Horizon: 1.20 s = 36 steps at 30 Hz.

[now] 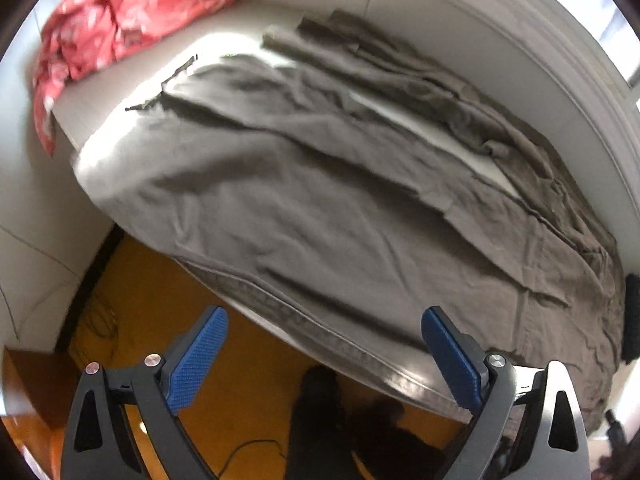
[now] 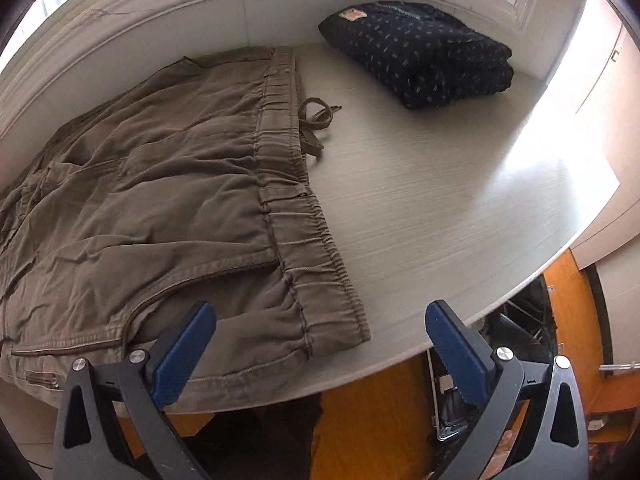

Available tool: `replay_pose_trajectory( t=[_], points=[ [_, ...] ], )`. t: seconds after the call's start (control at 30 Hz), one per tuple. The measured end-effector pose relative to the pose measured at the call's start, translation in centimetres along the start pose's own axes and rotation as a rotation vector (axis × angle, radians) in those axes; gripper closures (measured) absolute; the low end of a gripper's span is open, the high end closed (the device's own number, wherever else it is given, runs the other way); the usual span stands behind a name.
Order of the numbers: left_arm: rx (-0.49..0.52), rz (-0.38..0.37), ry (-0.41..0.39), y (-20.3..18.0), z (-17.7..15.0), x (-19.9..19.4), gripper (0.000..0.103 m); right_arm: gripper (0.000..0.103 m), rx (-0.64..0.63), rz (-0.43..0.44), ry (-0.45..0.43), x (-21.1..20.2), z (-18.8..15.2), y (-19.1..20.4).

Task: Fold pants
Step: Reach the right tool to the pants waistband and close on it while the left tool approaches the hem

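Olive-brown pants lie spread flat on a pale table, legs running toward the far left in the left wrist view. The near leg's edge hangs slightly over the front table edge. My left gripper hovers open above that front edge, nothing between its blue pads. In the right wrist view the pants' waist end shows, with its elastic waistband and drawstring. My right gripper is open just above the near waistband corner, gripping nothing.
A crumpled red-and-white garment sits at the table's far left corner. A folded navy patterned garment rests at the far right. A white wall ledge borders the back. Orange floor and dark cables lie below the front edge.
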<state>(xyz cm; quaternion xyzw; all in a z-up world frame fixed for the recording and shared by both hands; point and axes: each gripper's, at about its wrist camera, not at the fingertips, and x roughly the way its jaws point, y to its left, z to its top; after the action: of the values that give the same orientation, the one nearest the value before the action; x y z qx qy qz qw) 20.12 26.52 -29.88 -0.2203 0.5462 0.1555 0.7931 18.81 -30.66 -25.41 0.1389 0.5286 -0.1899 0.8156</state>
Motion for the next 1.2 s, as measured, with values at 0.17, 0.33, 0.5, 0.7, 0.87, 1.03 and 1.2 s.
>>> replay_pose_trajectory(
  t=[0.17, 0.33, 0.5, 0.7, 0.87, 1.03, 1.2],
  points=[
    [-0.069, -0.033, 0.041, 0.5, -0.6, 1.8, 0.007, 0.001, -0.004, 0.025, 0.035, 1.9, 0.6, -1.4],
    [-0.143, -0.053, 0.077, 0.5, -1.0, 3.1, 0.017, 0.013, -0.014, 0.094, 0.076, 3.4, 1.1, -2.6],
    [-0.188, -0.037, 0.081, 0.1, -0.9, 3.3, 0.021, 0.035, -0.031, 0.159, 0.087, 4.7, 2.4, -3.1],
    [-0.218, -0.03, 0.074, -0.5, -1.0, 2.6, 0.026, 0.071, -0.089, 0.175, 0.079, 4.4, 3.7, -2.5],
    [-0.232, -0.042, 0.051, -1.2, -0.7, 1.0, 0.026, 0.074, 0.056, 0.329, 0.073, 3.6, 5.1, -6.0],
    [-0.237, -0.069, 0.042, -2.4, 0.4, 0.4, 0.026, 0.076, 0.079, 0.438, -0.008, 1.0, 7.6, -6.7],
    [-0.264, -0.099, 0.032, -2.9, 0.3, -0.4, 0.026, 0.082, 0.111, 0.533, -0.098, -1.1, 8.8, -7.1]
  ],
)
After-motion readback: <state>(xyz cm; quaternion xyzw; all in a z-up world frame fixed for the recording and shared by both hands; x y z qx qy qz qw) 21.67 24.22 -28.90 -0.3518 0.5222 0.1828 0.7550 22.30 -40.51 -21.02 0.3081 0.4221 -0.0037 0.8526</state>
